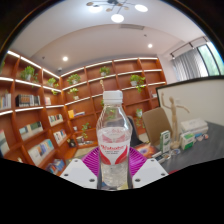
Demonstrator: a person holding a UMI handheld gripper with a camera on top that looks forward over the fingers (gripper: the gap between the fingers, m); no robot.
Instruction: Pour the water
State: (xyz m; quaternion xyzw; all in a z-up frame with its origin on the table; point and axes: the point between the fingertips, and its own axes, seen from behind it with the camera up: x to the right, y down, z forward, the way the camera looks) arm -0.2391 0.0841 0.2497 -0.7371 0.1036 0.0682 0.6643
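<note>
Gripper (114, 166): the two fingers sit either side of the bottle (114, 140), pink pads (93, 160) showing on both flanks of its lower body. Pads look tight against the plastic with no gap I can make out, so I read it as clamped on the bottle and carrying it, though the bottle's base is hidden, so I can't rule out that it rests on something. Bottle is upright, dead centre between the fingers, white cap (113, 97) on top, red and white label (114, 153) around the middle at about pad height. Clear plastic, seems to be mostly full of water. Behind the bottle: wooden bookshelves (45, 100) with books and a few plants, lit strips under the shelves. To the right of the bottle, a table (205, 150) with some boxes and clutter, too small to identify. No cup or glass visible anywhere near the bottle, so the pour target is out of view. Handling judgement: a full bottle is fairly heavy for a two-finger hold, the wall is thin and will dent under squeeze, and smooth plastic slips when tilted. The label band is the best place to hold, as it has more friction than bare plastic and sits near the weight centre. Cap appears to be on; that needs sorting before any pour. Tilt slowly, since the water shifts the load toward the neck.
</note>
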